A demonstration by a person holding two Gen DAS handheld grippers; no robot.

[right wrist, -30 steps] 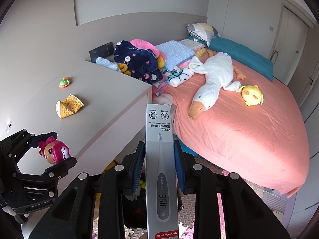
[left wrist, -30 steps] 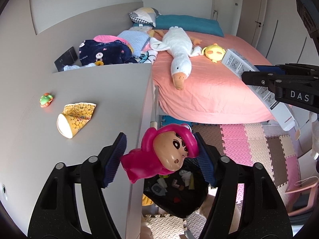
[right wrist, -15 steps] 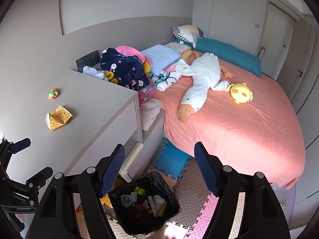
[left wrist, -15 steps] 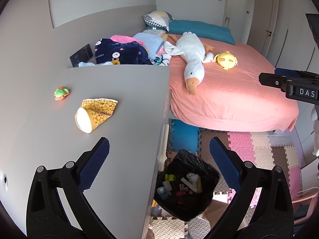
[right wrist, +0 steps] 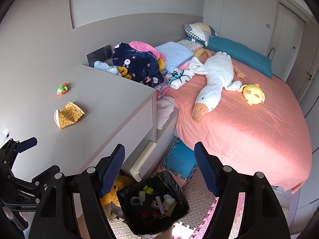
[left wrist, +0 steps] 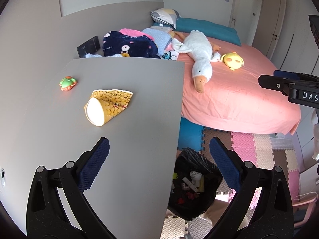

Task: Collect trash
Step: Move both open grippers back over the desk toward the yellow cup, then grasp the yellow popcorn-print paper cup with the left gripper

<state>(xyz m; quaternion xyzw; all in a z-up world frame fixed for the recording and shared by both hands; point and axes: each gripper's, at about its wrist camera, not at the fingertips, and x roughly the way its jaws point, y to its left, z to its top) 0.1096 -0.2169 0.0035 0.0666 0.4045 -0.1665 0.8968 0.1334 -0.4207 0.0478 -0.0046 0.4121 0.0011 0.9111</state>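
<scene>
A black trash bag (left wrist: pixel 194 181) (right wrist: pixel 153 201) stands open on the foam floor mats beside the desk, with several small items inside. On the grey desk (left wrist: pixel 123 159) (right wrist: pixel 103 107) lie a flattened yellow paper cup (left wrist: pixel 107 105) (right wrist: pixel 67 115) and a small green turtle toy (left wrist: pixel 67 82) (right wrist: pixel 62 88). My left gripper (left wrist: pixel 159 143) is open and empty, with one finger over the desk's corner and the other over the bag. My right gripper (right wrist: pixel 159 148) hangs open and empty above the bag. In the right wrist view the left gripper (right wrist: pixel 36 156) shows at the lower left.
A bed (right wrist: pixel 249 123) with a pink sheet carries a white goose plush (right wrist: pixel 215 79), a yellow chick plush (right wrist: pixel 253 94), folded blankets and pillows. A yellow plush toy (right wrist: pixel 111 193) lies under the desk beside the bag. Coloured foam mats (left wrist: pixel 259 145) cover the floor.
One second ago the left gripper held a pink doll figure and the right a long thermometer box. Both jaws have opened and are empty. The left view has shifted over the desk.
</scene>
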